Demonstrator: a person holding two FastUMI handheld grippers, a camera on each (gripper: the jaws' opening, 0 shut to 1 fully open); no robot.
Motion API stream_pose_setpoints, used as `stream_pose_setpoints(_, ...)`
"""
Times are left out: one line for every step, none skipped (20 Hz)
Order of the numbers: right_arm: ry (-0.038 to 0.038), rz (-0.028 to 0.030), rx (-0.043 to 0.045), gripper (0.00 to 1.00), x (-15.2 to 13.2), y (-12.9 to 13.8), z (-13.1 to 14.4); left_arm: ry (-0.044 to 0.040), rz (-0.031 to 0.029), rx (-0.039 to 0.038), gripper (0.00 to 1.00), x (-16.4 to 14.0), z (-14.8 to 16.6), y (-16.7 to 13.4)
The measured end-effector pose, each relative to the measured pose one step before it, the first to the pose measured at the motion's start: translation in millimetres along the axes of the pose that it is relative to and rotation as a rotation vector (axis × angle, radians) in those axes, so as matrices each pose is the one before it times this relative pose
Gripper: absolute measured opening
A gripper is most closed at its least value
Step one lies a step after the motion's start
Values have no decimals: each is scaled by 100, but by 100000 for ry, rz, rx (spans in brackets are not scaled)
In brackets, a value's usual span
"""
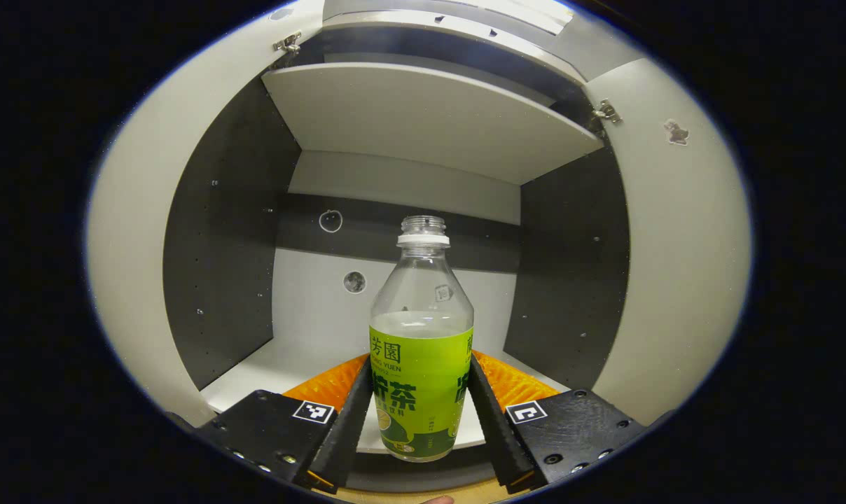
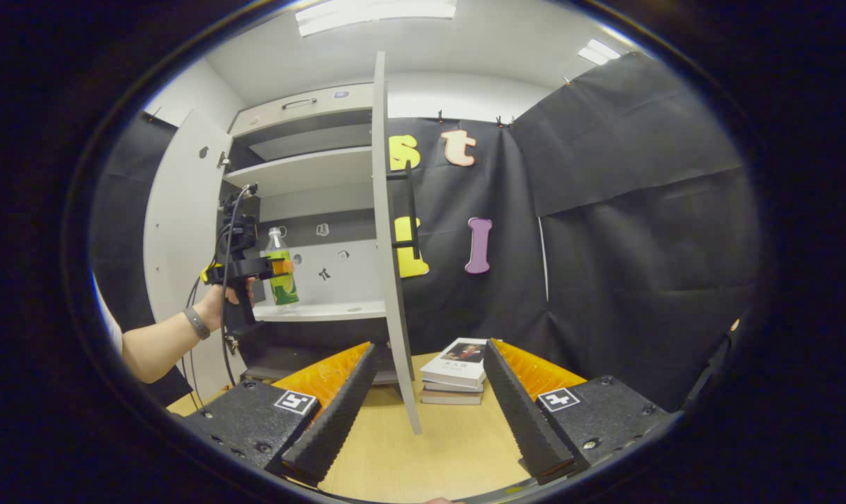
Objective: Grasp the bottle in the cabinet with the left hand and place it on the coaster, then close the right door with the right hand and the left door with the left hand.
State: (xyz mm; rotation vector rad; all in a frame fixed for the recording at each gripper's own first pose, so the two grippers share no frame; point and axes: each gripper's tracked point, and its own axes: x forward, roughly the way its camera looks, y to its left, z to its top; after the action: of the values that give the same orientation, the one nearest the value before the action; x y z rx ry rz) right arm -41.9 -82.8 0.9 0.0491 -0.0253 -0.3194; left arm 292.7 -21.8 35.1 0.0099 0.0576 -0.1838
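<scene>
A: Left gripper view first. We have the bottle (image 1: 421, 336) upright on the cabinet's lower shelf (image 1: 283, 367), near its front edge, cap off, green label round the lower half. The left gripper (image 1: 421, 420) has a finger on each side of the label.

B: Pressing it?

A: Both fingers (image 1: 346, 420) lie against the label, so we log it as clamped on the bottle. The upper shelf (image 1: 423, 119) is overhead, and both doors stand swung wide, left door (image 1: 125, 280) and right door (image 1: 682, 280).

B: Right gripper view now. We see the right gripper (image 2: 423, 413) with its fingers spread wide and nothing between them, low over the wooden table (image 2: 430, 448). The right door (image 2: 391, 266) comes edge-on toward us, just beyond the fingertips. A stack of books (image 2: 456, 371) sits on the table behind it.

A: And the other side?

B: Farther off, a hand (image 2: 220, 304) holds the left gripper (image 2: 272, 267) at the bottle (image 2: 281, 269), which stands on the lower shelf (image 2: 325, 310). The left door (image 2: 178, 231) is open beyond the arm.
</scene>
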Motion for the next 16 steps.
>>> stream_pose_setpoints(225,2377,-723,100,184,612,26,-808,-2091,-134,74,-1594,190,-977)
stream_pose_setpoints(139,2584,-688,100,292,710,197,-426,-1764,306,74,-1623,-173,-760)
stream_pose_setpoints(-16,3123,-434,100,279,645,202,-428,-1598,623,74,-1762,-220,-661)
stream_pose_setpoints(-113,3305,43,100,244,754,285,-458,-1075,947,74,-1605,-266,-724)
stream_pose_setpoints(-186,3211,29,100,274,766,363,-194,-169,1209,74,-1502,-505,-594)
stream_pose_setpoints(-399,2653,-235,97,194,504,380,-429,242,805,73,-1593,-598,-636)
stream_pose_setpoints(-539,2070,-592,100,241,501,507,-493,923,997,74,-1430,-730,-389)
stream_pose_setpoints(-566,1869,-642,100,237,385,501,-321,954,1897,78,-1534,-797,-346)
stream_pose_setpoints(-733,1869,-315,96,155,387,504,-8,1566,2358,73,-1381,-1033,-234)
stream_pose_setpoints(-754,2018,-45,100,198,445,538,672,1728,2526,73,-1288,-1387,-310)
stream_pose_setpoints(-757,1553,9,100,175,320,510,1117,1769,2446,74,-1108,-1736,-313)
stream_pose_setpoints(-808,945,106,100,105,47,570,626,1248,2521,74,-1202,-1725,-388)
stream_pose_setpoints(-979,617,87,96,16,40,678,-832,479,2253,74,-1089,-1524,-644)
stream_pose_setpoints(-1278,181,-2,96,-29,-95,763,-513,141,1666,78,-993,-1573,-691)
stream_pose_setpoints(-1065,13,-487,96,-36,-102,702,790,217,915,74,-808,-1744,-780)
stream_pose_setpoints(-808,-491,-981,100,-17,-163,465,3361,710,709,73,-995,-2148,-725)
